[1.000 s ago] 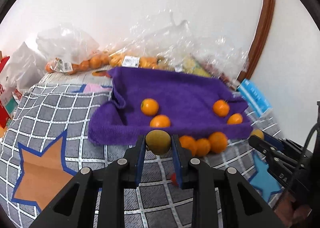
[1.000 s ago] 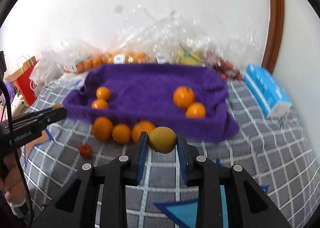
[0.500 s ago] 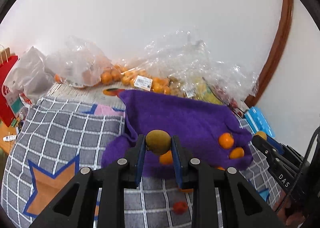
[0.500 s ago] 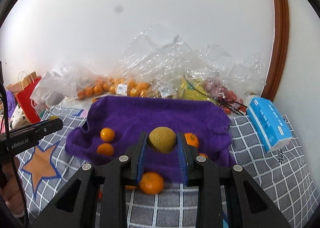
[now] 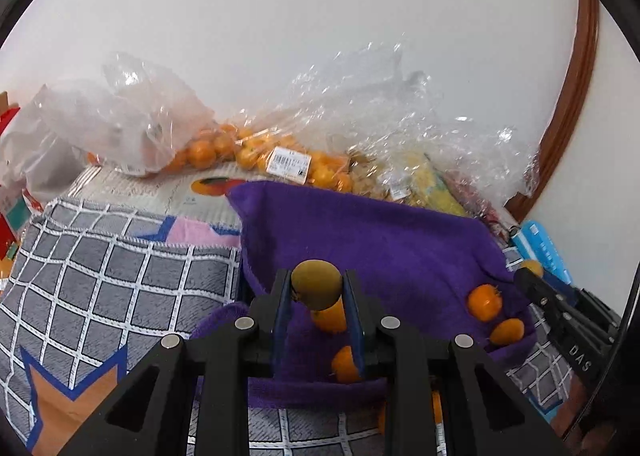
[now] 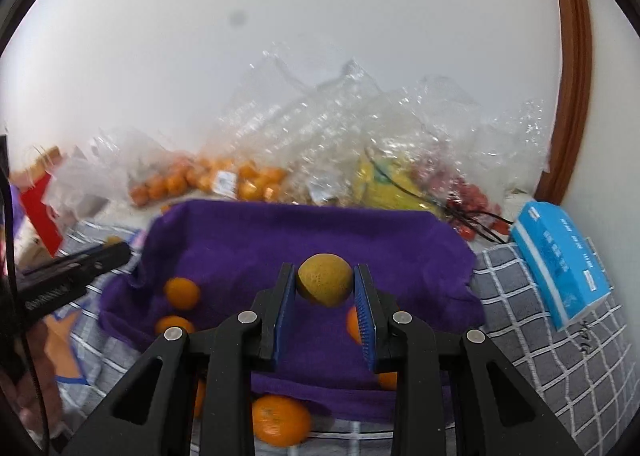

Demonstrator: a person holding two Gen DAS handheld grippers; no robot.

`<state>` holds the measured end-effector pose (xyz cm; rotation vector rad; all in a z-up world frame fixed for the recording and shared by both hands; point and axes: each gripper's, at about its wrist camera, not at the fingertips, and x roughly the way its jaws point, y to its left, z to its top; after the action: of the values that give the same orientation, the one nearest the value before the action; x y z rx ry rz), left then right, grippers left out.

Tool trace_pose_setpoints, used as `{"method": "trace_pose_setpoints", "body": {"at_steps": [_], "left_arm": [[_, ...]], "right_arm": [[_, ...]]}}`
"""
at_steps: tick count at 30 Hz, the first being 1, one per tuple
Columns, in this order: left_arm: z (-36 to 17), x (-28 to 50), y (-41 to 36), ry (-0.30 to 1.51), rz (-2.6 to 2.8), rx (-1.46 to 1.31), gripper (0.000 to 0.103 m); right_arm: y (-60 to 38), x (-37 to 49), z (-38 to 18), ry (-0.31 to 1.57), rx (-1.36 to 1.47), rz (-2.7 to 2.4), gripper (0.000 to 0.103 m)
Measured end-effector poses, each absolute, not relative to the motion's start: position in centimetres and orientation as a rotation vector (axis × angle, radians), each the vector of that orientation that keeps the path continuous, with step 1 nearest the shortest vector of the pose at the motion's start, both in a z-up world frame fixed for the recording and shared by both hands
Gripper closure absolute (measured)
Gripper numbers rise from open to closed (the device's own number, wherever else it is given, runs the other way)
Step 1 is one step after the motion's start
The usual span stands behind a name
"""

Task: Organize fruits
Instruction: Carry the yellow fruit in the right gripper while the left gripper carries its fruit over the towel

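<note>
The left tool (image 5: 316, 292) is clamped on a greenish-yellow fruit (image 5: 316, 283), held above the purple towel (image 5: 384, 240). The right tool (image 6: 325, 292) grips a yellow fruit (image 6: 325, 285) over the same towel, where oranges (image 6: 182, 293) lie.

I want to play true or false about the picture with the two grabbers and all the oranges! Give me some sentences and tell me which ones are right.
1. Each grabber is squeezing a fruit. True: the left gripper pinches a greenish-brown fruit, and the right gripper pinches a yellowish fruit.
2. The purple towel has no fruit on it. False: several small oranges lie on it.
3. A blue tissue pack lies to the right of the towel. True.
4. The bags by the wall are made of brown paper. False: they are clear plastic bags, and the nearest ones hold many oranges.
5. An orange lies off the towel, on the checked cover. True.
</note>
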<state>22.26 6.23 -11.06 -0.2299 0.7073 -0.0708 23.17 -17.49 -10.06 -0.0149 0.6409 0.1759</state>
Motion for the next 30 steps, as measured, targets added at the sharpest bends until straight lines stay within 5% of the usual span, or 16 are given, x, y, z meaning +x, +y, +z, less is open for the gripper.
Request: {"method": "trace_pose_setpoints", "body": {"at_steps": [30], "left_arm": [[-12.9,23.0,7.2,0.732,-0.065,-0.295,0.079]], "right_arm": [[-19.8,24.6,-12.6,0.718,0.058,0.157,0.074]]}}
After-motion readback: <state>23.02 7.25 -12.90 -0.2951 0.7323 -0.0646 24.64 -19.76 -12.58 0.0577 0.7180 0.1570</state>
